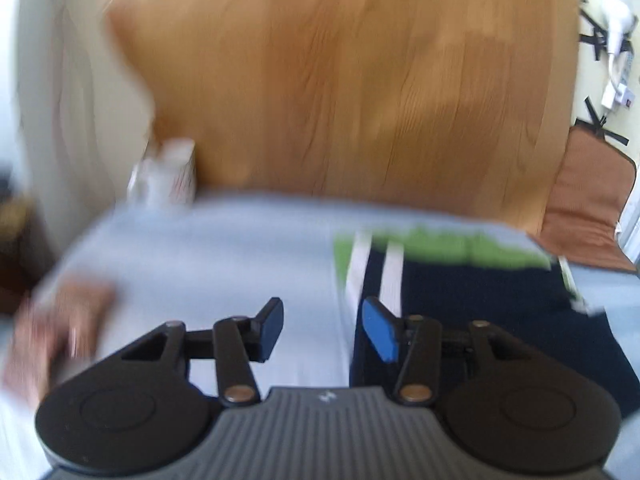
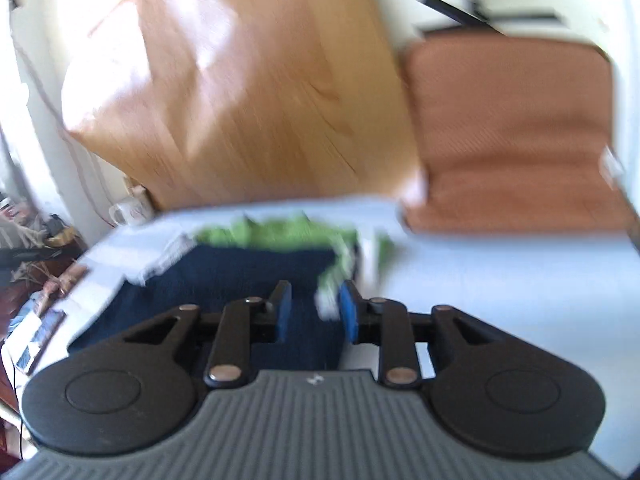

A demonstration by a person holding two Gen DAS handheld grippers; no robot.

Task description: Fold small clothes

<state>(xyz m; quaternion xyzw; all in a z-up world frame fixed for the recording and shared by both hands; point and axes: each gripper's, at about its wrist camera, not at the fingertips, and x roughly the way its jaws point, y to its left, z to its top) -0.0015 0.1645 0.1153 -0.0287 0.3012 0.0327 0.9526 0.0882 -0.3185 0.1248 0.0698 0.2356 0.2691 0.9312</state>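
Observation:
A small navy garment (image 1: 472, 312) with a green waistband and white side stripes lies on a pale blue sheet (image 1: 224, 248). My left gripper (image 1: 320, 330) is open just above the garment's left striped edge, holding nothing. In the right wrist view the same navy garment (image 2: 248, 272) lies ahead with its green band at the far side. My right gripper (image 2: 312, 312) is open over the garment's right edge, with navy cloth and a bit of green and white trim between the pads. Both views are motion-blurred.
A wooden headboard (image 1: 340, 80) rises behind the sheet. A white mug (image 1: 168, 176) stands at the far left corner, also in the right wrist view (image 2: 130, 210). A brown cushioned chair (image 2: 516, 132) is to the right. A blurred pinkish item (image 1: 60, 320) lies at the left.

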